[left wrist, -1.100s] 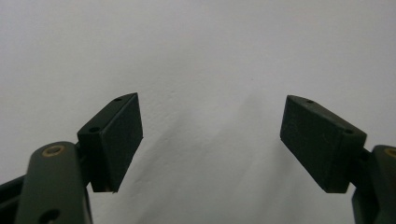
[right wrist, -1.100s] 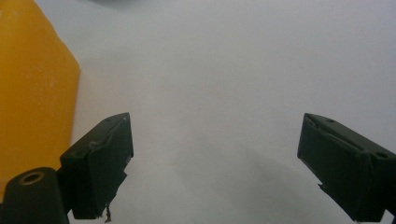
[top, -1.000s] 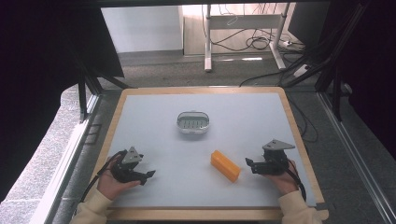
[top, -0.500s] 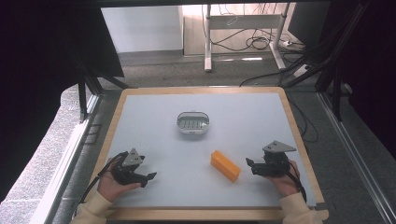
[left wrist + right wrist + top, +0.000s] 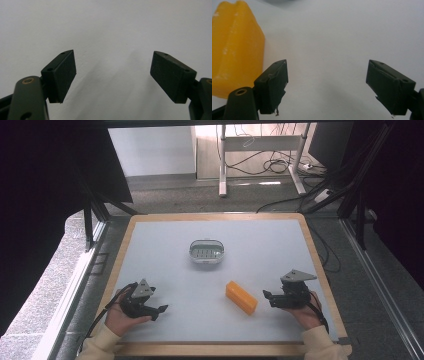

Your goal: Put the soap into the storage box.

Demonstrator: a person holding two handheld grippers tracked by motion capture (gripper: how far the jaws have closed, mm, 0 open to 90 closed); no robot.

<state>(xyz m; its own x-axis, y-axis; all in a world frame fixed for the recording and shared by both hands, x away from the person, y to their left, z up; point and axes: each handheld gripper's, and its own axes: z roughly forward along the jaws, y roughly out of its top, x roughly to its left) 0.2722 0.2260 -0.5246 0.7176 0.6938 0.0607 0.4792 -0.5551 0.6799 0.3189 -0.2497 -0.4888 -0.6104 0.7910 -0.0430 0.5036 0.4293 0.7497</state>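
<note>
Tabletop with a pale grey surface and a light wooden rim carries two things: a small oval grey dish with a slotted insert sits near the middle, toward the far side, and an orange block lies nearer, to the right of centre, at a slant with one end pointing to the far left and the other to the near right. Dish and block are well apart. At the near left, the left gripper is held in the person's left hand low over the bare surface, jaws pointing right; in the left gripper view the left gripper has its jaws spread wide with nothing between them, plain grey surface and their soft shadows beyond. At the near right, the right gripper is held in the right hand, jaws pointing left toward the block and just beside its near right end, though whether they touch it cannot be told from above. In the right gripper view the right gripper also stands wide open and empty, and the orange block lies outside the left jaw, close against its outer side, not between the two.
</note>
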